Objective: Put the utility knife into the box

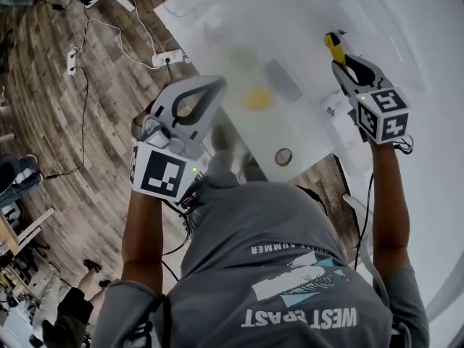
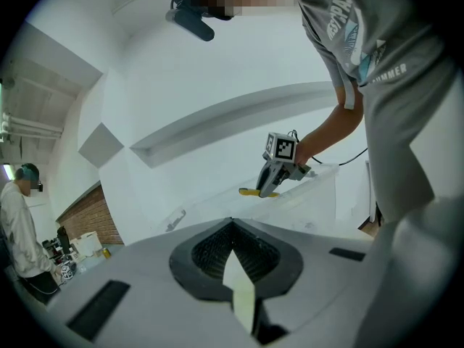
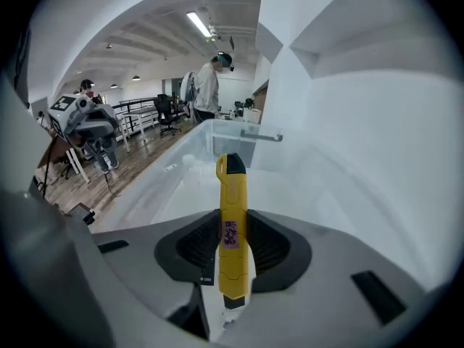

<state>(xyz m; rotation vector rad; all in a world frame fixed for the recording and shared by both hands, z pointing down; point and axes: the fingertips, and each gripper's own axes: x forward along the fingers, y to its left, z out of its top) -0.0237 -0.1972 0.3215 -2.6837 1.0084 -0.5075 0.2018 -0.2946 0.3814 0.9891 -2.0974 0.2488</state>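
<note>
A yellow utility knife (image 3: 233, 223) with a black tip and a small purple label stands lengthwise between the jaws of my right gripper (image 3: 233, 214), which is shut on it. In the head view the knife (image 1: 333, 43) sticks out ahead of the right gripper (image 1: 338, 58) over the white table. The clear plastic box (image 3: 217, 133) lies ahead of and below the knife. The left gripper view shows the right gripper (image 2: 270, 187) holding the knife (image 2: 249, 192) above the box's wall (image 2: 319, 183). My left gripper (image 1: 217, 85) hovers at the table's near left edge, jaws together, holding nothing.
Blurred green (image 1: 243, 55), yellow (image 1: 257, 98) and grey (image 1: 283, 80) things lie on the white table (image 1: 304, 13). A small round thing (image 1: 283, 156) sits near its front edge. A power strip (image 1: 167, 58) with cables lies on the wooden floor. Other people stand in the background (image 3: 209, 85).
</note>
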